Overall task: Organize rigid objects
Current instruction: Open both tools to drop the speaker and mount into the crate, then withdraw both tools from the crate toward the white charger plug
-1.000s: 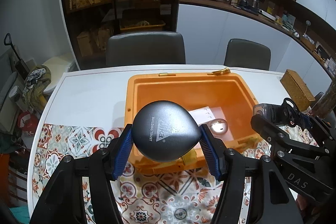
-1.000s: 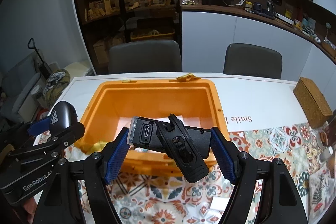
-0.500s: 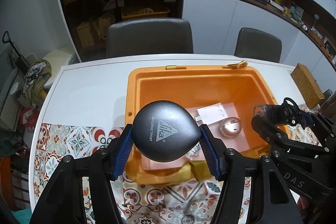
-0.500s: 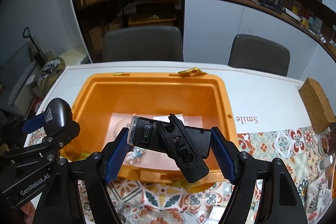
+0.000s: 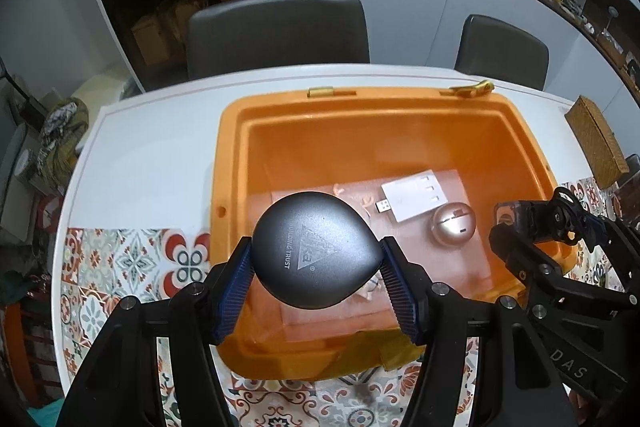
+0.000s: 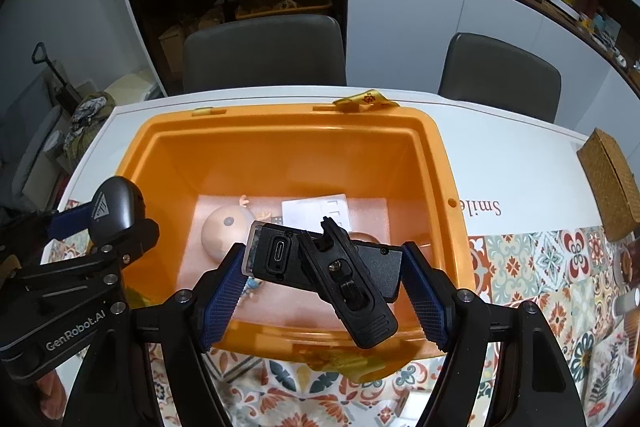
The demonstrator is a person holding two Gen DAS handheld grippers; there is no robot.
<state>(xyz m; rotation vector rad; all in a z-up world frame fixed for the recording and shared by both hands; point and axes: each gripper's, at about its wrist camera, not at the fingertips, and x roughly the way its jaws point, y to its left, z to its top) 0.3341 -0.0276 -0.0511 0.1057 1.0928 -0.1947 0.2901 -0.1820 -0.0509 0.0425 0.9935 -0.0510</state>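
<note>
Bin [image 5: 232, 163] lies under both grippers: the left gripper [image 5: 316, 267] pinches a grey case [image 5: 316, 255], the right gripper [image 6: 324, 275] a black device [image 6: 328, 263]. Lower each to a bare floor spot before releasing, clear of the white card [image 5: 416, 195].

Left claw [image 5: 316, 263] and right claw [image 6: 324, 267] tilted downward, both clamped on loads

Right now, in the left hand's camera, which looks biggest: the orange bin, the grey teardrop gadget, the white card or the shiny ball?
1. orange bin
2. grey teardrop gadget, though nearness to the camera inflates it
3. white card
4. shiny ball, nearly the card's size
</note>
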